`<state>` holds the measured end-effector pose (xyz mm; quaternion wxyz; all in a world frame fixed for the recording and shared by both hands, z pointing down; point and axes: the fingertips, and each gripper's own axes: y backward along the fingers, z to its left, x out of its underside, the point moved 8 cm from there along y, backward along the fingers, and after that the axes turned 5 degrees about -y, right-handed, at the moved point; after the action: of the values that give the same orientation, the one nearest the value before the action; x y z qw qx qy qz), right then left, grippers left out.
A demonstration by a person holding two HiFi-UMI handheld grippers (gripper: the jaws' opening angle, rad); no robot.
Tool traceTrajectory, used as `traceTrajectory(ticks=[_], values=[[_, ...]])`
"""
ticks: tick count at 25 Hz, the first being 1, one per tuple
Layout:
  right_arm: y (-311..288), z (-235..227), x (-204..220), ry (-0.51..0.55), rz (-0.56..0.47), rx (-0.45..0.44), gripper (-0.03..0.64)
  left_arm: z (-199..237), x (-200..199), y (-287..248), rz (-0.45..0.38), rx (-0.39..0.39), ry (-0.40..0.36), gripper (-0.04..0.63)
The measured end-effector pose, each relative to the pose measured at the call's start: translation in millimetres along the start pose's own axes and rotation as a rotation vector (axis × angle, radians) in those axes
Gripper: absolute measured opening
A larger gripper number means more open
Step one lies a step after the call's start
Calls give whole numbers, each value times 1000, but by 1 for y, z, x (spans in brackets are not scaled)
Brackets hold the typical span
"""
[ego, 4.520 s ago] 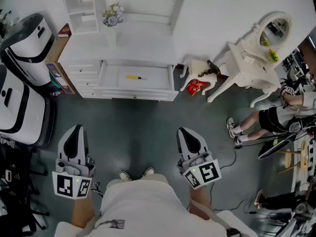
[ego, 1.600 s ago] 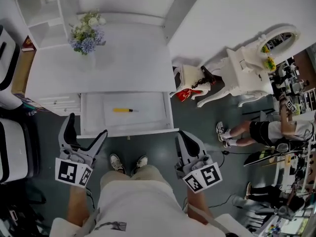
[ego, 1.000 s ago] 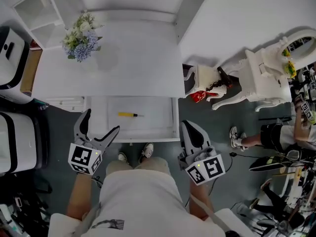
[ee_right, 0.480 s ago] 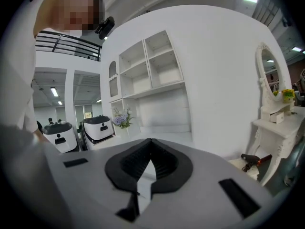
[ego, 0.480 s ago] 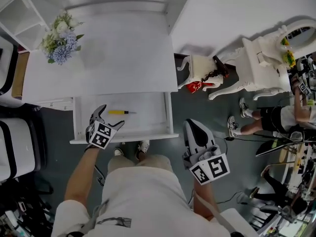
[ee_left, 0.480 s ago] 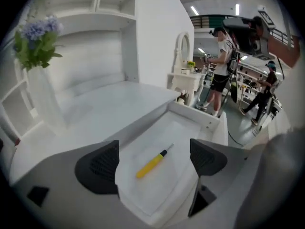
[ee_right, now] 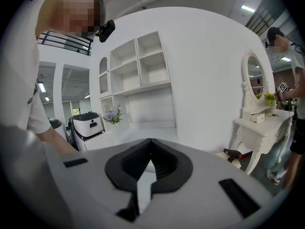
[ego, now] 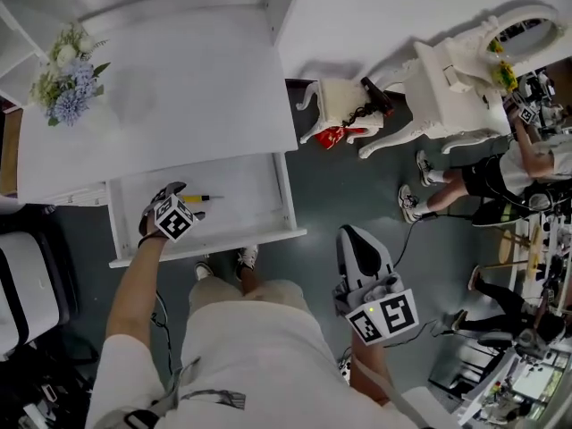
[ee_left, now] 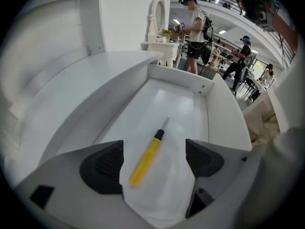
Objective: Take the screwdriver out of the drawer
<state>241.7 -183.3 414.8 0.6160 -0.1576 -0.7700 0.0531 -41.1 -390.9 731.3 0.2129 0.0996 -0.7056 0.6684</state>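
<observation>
The yellow-handled screwdriver lies flat on the floor of the open white drawer, its metal tip pointing right. My left gripper reaches down into the drawer at the handle end. In the left gripper view the screwdriver lies between the two dark pads, which stand well apart and touch nothing. The left gripper has its jaws closing. My right gripper hangs over the floor right of the drawer, and in its own view the right gripper is shut and empty.
The white desk top above the drawer carries a vase of flowers. A white stool and a dressing table stand to the right, with a seated person beyond. A black-and-white machine stands at the left.
My left gripper has come forward from in front of the drawer, dropped into it and tipped downward over the screwdriver's handle. The right gripper has shifted only a little.
</observation>
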Motion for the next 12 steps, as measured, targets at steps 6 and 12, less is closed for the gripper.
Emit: traceTrajectory(ticks=[6,12], values=[[24,1,7,-3,12,58,9,10,4,-25,73,30,-49,347],[38,2,10,-8,6,92,9,5,0,-40,130,50,-102,261]])
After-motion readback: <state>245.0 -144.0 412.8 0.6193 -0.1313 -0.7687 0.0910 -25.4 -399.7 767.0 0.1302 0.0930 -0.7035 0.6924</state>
